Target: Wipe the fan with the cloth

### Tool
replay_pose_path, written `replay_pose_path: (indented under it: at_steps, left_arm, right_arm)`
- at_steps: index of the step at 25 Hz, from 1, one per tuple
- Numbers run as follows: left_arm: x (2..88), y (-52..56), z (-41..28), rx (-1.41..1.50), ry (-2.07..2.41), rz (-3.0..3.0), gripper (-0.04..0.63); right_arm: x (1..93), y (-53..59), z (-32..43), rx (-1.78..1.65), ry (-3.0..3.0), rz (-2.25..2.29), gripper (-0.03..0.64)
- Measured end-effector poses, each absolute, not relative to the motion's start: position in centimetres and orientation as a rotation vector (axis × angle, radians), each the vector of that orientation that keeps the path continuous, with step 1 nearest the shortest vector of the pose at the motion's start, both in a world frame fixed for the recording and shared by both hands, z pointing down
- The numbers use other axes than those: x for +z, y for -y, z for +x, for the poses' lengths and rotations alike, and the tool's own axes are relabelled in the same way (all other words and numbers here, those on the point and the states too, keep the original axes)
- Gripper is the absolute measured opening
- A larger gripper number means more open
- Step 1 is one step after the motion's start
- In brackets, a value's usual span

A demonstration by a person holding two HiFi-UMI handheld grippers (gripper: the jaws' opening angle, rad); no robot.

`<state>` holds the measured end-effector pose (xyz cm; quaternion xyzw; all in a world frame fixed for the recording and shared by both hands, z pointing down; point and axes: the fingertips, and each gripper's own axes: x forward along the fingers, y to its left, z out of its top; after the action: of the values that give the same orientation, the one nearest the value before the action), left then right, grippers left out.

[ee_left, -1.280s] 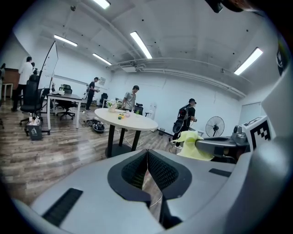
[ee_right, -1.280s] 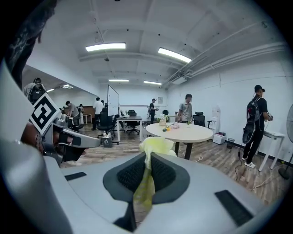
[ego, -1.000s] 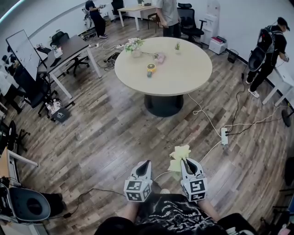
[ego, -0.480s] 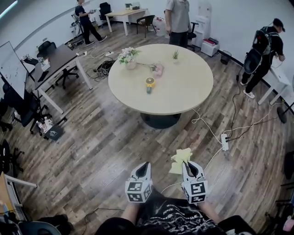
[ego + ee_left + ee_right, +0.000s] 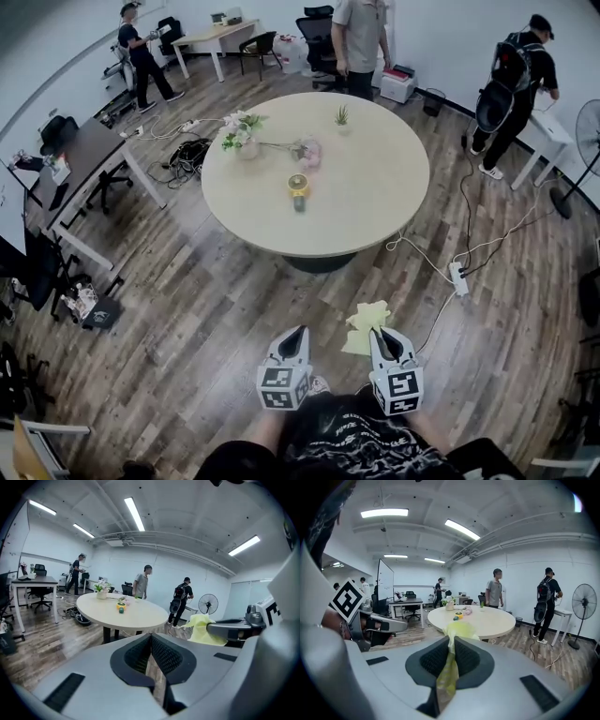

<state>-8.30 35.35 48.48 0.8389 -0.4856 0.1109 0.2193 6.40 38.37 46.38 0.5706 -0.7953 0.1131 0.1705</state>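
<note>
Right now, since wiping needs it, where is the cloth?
The cloth is clamped in the right tool, low in the head view, right of centre, beside the left tool and short of the round table.

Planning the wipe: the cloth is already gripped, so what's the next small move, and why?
Probably carry the cloth, pinched in the right claw, toward the standing fan at far right: it stands far off, beyond reach; the left claw is shut, empty.
</note>
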Motion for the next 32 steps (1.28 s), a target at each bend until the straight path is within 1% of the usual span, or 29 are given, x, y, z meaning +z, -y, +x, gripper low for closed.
replay_pose_path:
  at_steps: [9,15,20,23,32]
  left_arm:
    - [49.7,-31.9,-10.6,0.316,1.363,2.287,0.021]
    - [50.8,-27.6,-10.8,0.297,1.427,2.226,0.021]
    - [51.8,-21.5,-10.8,0.288,1.552,2.139,0.021]
    - [52.5,-17.8,-9.7,0.309,1.569,2.104,0.021]
    - [51.7,-5.9,-6.0,0.295,1.671,2.033,0.023]
  right_arm:
    - [47.1,-35.1,5.6,0.336,2.220,1.651,0.032]
    - [48.3,-29.7,6.5,0.351,2.250,1.617,0.032]
    - [48.8,-22.1,8.2,0.373,2.315,1.573,0.031]
    - [49.1,-17.5,9.9,0.388,2.334,1.540,0.032]
    - [48.6,-3.0,11.6,0.328,2.446,1.348,0.031]
